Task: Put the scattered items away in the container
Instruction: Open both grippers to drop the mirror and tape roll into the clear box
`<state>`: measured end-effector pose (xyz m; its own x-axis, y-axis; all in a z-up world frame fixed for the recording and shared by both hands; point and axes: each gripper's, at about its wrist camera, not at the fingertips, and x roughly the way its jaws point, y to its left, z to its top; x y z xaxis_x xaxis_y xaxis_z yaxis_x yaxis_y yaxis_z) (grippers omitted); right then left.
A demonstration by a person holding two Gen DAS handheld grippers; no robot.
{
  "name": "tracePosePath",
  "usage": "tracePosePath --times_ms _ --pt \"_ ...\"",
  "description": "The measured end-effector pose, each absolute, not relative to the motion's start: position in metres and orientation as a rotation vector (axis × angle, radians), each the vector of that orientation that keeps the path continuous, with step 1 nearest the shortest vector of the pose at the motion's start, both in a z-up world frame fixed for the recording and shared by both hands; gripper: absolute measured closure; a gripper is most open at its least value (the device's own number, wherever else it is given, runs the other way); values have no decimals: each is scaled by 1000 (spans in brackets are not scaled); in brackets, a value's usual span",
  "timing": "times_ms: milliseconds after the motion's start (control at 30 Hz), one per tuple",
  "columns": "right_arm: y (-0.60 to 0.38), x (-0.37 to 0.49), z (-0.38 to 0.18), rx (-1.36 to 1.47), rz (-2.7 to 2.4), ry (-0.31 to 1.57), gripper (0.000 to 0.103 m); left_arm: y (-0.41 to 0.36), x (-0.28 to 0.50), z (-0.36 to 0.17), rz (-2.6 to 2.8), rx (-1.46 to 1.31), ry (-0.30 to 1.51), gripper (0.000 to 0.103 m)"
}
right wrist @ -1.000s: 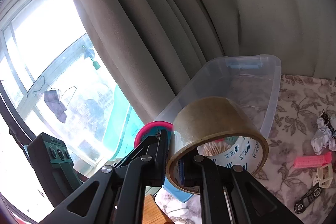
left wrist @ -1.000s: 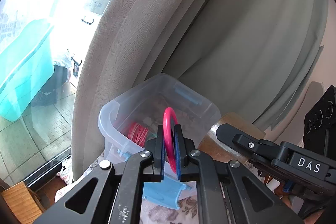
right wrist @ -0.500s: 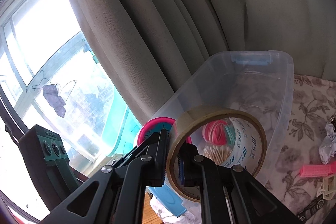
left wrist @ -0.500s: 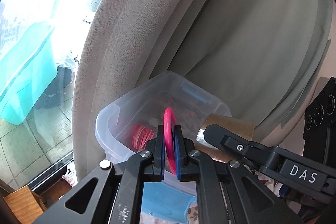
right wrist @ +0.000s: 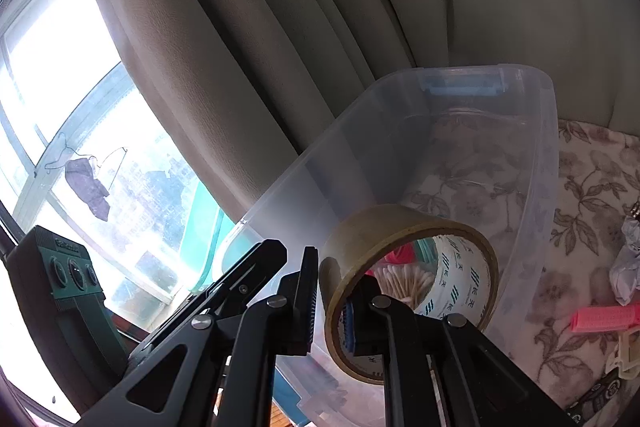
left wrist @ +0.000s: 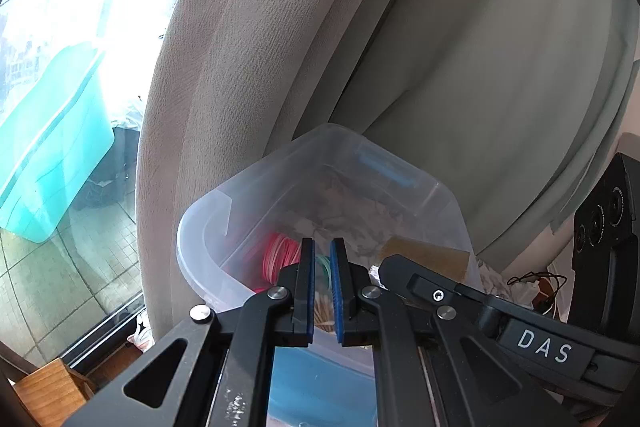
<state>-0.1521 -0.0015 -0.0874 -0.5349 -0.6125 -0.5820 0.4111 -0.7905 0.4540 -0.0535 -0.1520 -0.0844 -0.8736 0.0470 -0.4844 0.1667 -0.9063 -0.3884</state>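
Note:
A clear plastic box (left wrist: 320, 187) (right wrist: 520, 99) stands on the flowered cloth by the curtain. My left gripper (left wrist: 322, 279) hangs over its near rim, jaws a little apart and empty. Pink bands (left wrist: 276, 259) and cotton swabs (right wrist: 404, 279) lie in the box. My right gripper (right wrist: 330, 299) holds a brown tape roll (right wrist: 400, 227) over the box, with one finger inside the ring and one outside. The jaws stand slightly parted on the tape's wall. The tape also shows in the left wrist view (left wrist: 424, 255).
A pink hair roller (right wrist: 600, 319), crumpled white paper (right wrist: 628, 267), a cream clip (right wrist: 624, 351) and a black item (right wrist: 596, 391) lie on the cloth (right wrist: 592, 171) right of the box. Curtain (left wrist: 440, 47) behind, window (left wrist: 60, 67) left.
My left gripper opened and the pink ring left its jaws. Both grippers moved forward over the box. The right jaws widened slightly around the tape.

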Motion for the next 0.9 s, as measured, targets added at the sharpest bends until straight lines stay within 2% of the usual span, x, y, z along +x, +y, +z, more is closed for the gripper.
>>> tracePosePath --times_ms 200,300,467,600,667,900 --pt "-1 -140 -79 1047 -2325 -306 89 -148 -50 -84 -2906 771 656 97" --pt "-4 -142 -78 1061 -2362 -253 82 -147 -50 -84 -2900 779 658 97" --pt "-4 -140 -72 1078 -2387 -222 78 -145 -50 -82 -2891 802 656 97" --pt "-3 -139 -69 1120 -2444 -181 65 -143 -50 -81 -2886 824 657 96" --pt "0 -139 -66 1114 -2471 -180 61 -142 -49 -80 -2892 830 663 91" --pt "8 -132 -52 1085 -2490 -183 60 -131 -48 -74 -2901 847 639 80"
